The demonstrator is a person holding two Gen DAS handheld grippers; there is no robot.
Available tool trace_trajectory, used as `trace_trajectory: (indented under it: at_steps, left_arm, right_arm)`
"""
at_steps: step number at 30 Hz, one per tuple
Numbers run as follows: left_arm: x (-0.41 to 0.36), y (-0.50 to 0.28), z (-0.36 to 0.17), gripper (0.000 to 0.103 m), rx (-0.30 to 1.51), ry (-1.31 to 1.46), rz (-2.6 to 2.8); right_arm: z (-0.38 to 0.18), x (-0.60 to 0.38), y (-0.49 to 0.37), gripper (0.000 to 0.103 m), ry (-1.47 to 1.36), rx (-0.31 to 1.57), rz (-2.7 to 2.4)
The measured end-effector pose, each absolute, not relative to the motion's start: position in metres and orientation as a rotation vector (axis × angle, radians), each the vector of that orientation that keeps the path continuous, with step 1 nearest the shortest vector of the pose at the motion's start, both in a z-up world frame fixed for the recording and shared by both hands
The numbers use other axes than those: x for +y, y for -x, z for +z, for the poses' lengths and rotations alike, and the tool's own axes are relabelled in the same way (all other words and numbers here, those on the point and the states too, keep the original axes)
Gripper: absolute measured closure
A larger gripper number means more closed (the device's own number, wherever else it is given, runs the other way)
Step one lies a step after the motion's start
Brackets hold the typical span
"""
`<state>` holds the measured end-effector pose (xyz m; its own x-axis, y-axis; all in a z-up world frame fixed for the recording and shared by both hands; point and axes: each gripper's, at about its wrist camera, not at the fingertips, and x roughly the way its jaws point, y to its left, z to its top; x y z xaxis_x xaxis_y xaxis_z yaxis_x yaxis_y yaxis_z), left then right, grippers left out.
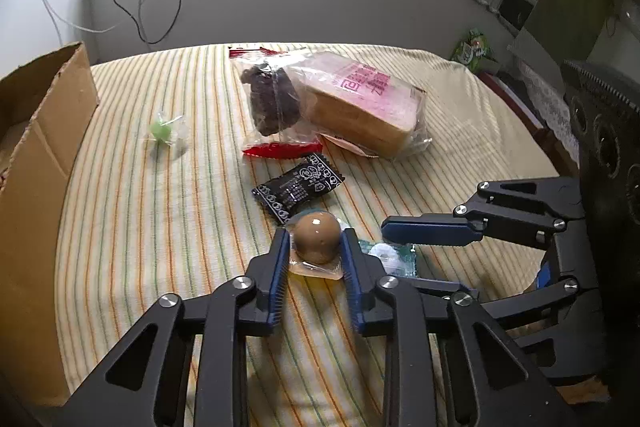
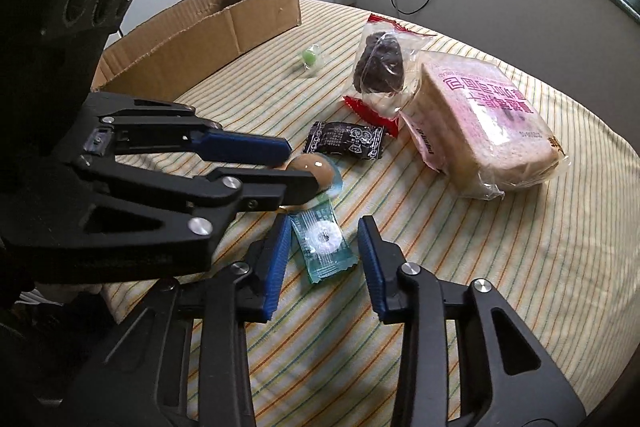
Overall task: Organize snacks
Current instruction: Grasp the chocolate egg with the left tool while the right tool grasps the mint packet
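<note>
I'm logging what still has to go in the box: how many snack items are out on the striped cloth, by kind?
Bagged bread loaf: 1
Bag of dark pieces: 1
Black wrapped snack: 1
Packed brown egg: 1
Teal wrapped candy: 1
Green wrapped candy: 1
Total: 6

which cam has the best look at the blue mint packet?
Right wrist. The mint packet lies fully visible between the right tool's blue fingers, its white ring candy showing through the wrapper. In the left wrist view only a sliver of the packet shows, tucked behind the left tool and the egg.
</note>
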<state>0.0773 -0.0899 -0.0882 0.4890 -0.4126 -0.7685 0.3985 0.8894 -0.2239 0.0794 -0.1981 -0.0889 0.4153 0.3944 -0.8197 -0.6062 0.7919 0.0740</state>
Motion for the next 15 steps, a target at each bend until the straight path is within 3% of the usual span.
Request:
trace_trajectory:
  at_steps: [7,15]
  left_arm:
    - [-0.0939,-0.0782,-0.0897,0.081,0.925,0.008,-0.481]
    - [-0.0876,-0.0731,-0.0882,0.082,0.918,0.025,-0.474]
  right_arm:
    - [-0.0883,-0.1982,-0.0788,0.079,0.255,0.949,0.630]
    - [-0.0847,-0.2039,-0.0739,0.081,0.251,0.942,0.614]
